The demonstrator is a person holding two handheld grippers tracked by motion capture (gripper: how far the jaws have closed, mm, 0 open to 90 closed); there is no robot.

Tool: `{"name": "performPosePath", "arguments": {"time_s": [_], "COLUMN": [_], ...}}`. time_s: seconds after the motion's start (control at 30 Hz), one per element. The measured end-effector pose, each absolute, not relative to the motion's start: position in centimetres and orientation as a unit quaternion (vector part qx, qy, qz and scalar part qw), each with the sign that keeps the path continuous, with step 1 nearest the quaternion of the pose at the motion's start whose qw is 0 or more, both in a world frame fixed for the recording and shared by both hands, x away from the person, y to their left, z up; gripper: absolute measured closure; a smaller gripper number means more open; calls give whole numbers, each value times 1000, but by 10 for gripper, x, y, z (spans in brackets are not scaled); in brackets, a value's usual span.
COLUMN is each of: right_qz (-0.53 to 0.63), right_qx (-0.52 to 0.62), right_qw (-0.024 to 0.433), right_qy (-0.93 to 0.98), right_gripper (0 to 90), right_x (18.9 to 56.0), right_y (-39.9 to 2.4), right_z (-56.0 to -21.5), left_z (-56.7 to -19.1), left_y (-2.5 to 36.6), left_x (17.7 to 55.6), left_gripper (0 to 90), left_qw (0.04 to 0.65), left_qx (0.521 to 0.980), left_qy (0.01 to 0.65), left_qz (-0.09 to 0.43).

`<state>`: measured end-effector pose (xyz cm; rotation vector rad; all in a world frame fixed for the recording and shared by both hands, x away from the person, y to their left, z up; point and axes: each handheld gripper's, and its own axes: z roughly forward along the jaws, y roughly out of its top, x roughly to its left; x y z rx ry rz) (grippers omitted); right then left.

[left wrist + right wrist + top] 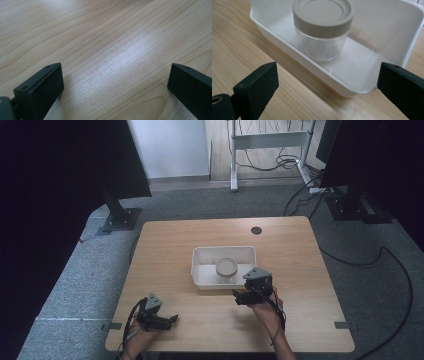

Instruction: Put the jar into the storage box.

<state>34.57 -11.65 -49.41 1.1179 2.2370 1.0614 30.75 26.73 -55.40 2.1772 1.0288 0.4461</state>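
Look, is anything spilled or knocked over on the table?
No, nothing stands out. The jar stands upright in the white tray with its grey lid on, and it looks empty. The tray sits flat on the wooden table.

I have the tray near the middle of the table, and the jar stands upright in it, toward its near wall. My right gripper sits just before the tray's near right corner. My left gripper rests well apart, at the table's near left, over bare table.
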Motion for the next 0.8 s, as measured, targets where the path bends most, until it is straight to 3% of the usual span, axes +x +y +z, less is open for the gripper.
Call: {"name": "performPosePath", "arguments": {"time_s": [0.8], "right_qz": [372], "right_qx": [404], "right_qw": [227], "right_qy": [804], "right_gripper": [32], "right_x": [321], "right_y": [-151], "right_z": [-504], "left_z": [-554], "left_y": [267], "left_x": [307], "left_gripper": [2], "left_qw": [340], "left_qx": [836], "left_qy": [396], "left_qz": [171]}}
